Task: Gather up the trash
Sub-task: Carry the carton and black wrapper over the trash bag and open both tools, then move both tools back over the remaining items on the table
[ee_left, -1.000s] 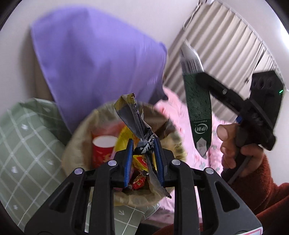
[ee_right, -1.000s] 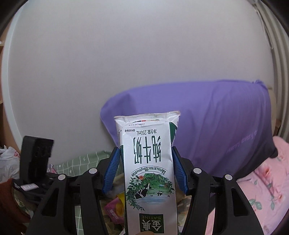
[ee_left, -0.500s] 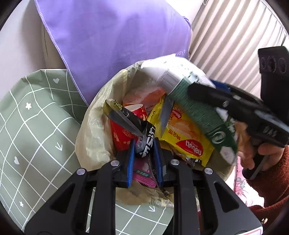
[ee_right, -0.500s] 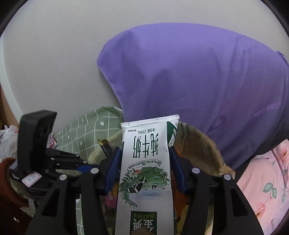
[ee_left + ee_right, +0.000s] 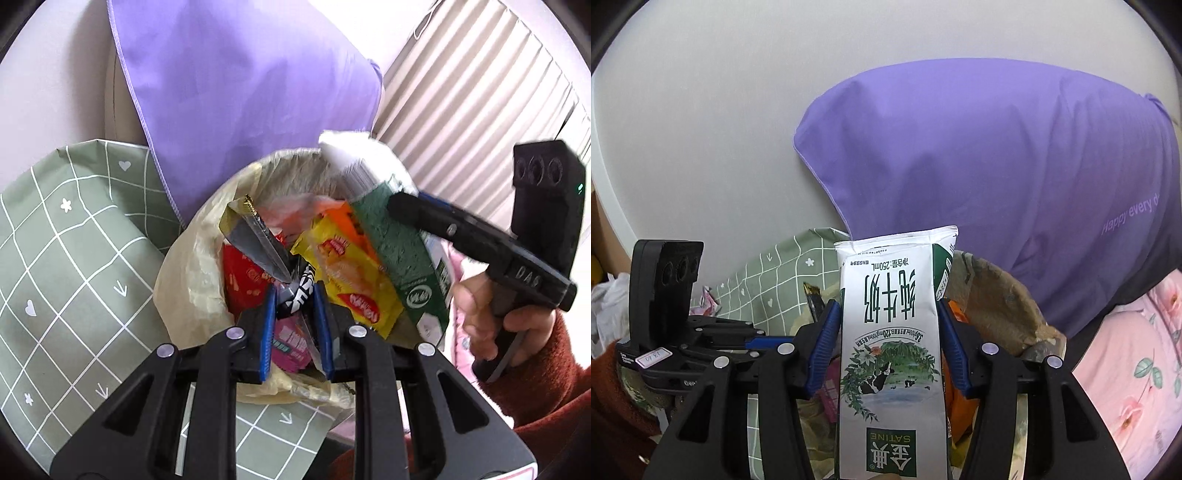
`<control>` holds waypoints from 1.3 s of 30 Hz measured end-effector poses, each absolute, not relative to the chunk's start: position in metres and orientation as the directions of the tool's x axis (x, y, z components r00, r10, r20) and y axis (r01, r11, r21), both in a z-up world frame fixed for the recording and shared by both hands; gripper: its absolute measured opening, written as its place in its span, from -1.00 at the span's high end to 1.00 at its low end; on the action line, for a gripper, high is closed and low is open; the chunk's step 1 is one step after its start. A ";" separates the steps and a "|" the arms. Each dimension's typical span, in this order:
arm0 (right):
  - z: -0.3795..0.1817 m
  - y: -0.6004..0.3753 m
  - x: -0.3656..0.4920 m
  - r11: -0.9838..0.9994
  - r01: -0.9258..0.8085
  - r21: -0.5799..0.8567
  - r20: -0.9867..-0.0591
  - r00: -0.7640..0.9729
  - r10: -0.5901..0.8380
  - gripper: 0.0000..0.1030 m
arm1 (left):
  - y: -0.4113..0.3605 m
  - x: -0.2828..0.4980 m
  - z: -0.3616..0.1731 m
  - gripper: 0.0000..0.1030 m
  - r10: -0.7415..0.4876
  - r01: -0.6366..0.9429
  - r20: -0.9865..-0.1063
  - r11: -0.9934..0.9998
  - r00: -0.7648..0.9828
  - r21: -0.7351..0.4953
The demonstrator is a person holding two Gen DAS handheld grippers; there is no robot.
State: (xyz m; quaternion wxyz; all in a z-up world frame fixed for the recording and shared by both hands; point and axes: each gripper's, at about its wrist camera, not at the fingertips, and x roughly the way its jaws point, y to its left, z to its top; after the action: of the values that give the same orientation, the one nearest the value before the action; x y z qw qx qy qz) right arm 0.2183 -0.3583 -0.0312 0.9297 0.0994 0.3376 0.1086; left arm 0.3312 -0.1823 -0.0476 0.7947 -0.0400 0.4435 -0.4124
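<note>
Both items of trash are over the bin; neither is yet let go.

The round waste bin lined with a beige plastic bag [image 5: 192, 280] stands between a green checked cloth [image 5: 74, 266] and a purple pillow [image 5: 236, 92]. It already holds a fair load: a red paper cup [image 5: 243, 284], a yellow snack packet [image 5: 351, 280], a pink sachet [image 5: 291, 341] and orange wrapping further back. That part of the collection appears complete.

The left gripper [image 5: 294, 306] is nearly closed, its blue pads pinching a crumpled black-and-silver foil wrapper [image 5: 266, 251]. The wrapper's free end sticks up and away over the red cup, inside the rim of the bin. The grip point sits just above the contents.

The right gripper [image 5: 886, 332] holds a tall white-and-green milk carton [image 5: 892, 332] between its blue pads, which stand wide against the carton's sides and press on both. The carton lies along the fingers, top end forward. In the left wrist view the carton slants across the far right of the bin mouth, its white end over the rim and its lower end still outside. The person's hand [image 5: 480, 317] in a rust-red sleeve works the trigger.

Outstanding, in my judgement: release of both items, wrapper first as it is better placed. Whether further trash remains elsewhere cannot be determined from these views; white bags [image 5: 605, 299] show at the left edge, contents unclear.
</note>
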 end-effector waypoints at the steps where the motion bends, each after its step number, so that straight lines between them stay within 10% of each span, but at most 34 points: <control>1: -0.035 -0.357 0.220 0.961 -0.122 0.249 -0.623 0.739 0.255 0.03 | -0.182 0.332 -0.048 0.63 -0.690 0.617 -0.673 0.659 0.266 -0.431; 8: -0.047 -0.360 0.228 0.995 0.009 0.098 -0.685 0.726 0.061 0.04 | -0.195 0.337 -0.058 0.64 -0.681 0.629 -0.687 0.656 0.254 -0.417; 21: -0.030 -0.368 0.204 0.989 -0.024 0.147 -0.621 0.776 0.112 0.04 | -0.222 0.337 -0.043 0.62 -0.738 0.653 -0.637 0.598 0.222 -0.465; 25: -0.031 -0.367 0.201 0.986 -0.038 0.164 -0.609 0.782 0.132 0.00 | -0.202 0.338 -0.039 0.09 -0.785 0.622 -0.586 0.565 0.202 -0.542; 39: -0.006 -0.336 0.198 0.985 -0.078 0.154 -0.529 0.836 0.148 -0.04 | -0.095 0.293 -0.006 -0.11 -0.526 0.431 -0.591 0.848 0.612 -0.309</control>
State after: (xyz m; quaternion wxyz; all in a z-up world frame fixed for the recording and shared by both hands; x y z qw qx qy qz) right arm 0.1979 -0.3356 -0.0055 0.9560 0.0630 0.2804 0.0591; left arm 0.2934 -0.0953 -0.0059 0.8952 -0.0681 0.3502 -0.2672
